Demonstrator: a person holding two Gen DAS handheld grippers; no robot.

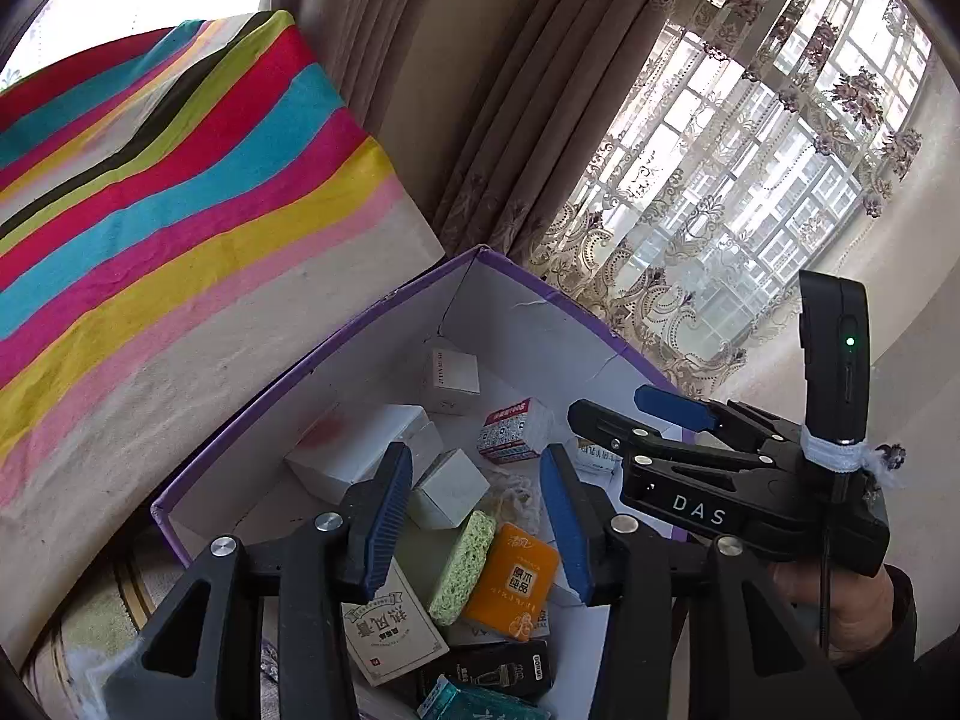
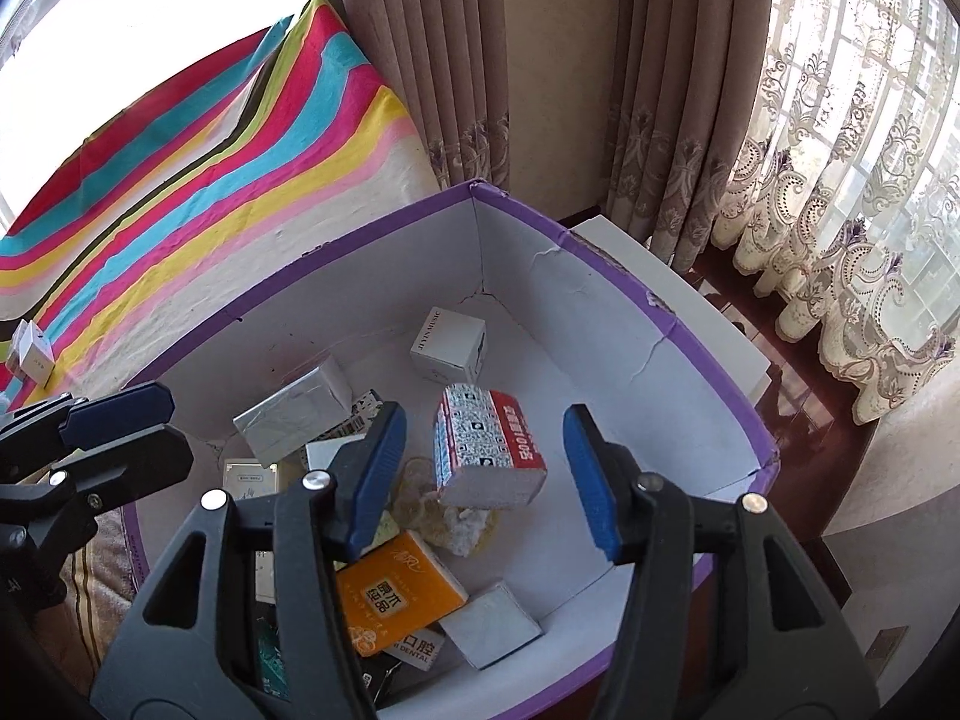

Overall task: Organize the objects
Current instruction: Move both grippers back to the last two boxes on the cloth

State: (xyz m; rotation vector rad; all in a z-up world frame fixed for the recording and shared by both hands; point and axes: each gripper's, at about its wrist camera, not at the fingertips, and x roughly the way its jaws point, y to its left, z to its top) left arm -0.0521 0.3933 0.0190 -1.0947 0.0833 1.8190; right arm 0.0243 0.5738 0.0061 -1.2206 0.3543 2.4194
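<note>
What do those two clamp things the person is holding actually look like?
Each gripper is a black plastic frame of triangular struts with silver bolt heads, ending in two fingers faced with ribbed blue pads. The right one carries white letters "DAS", a black device with a green light tied on with white cord, and a thin black cable. The hand wears a dark sleeve.

- You're facing a beige wall (image 2: pixel 558 60) flanked by brown pleated curtains (image 2: pixel 678 90).
- Embroidered lace sheers (image 2: pixel 840 228) cover a gridded window (image 1: pixel 780 138), daylight coming through.
- Striped cloth (image 1: pixel 168 180) on your left.
- Dark glossy floor (image 2: pixel 804 384) below the sheers.
</note>
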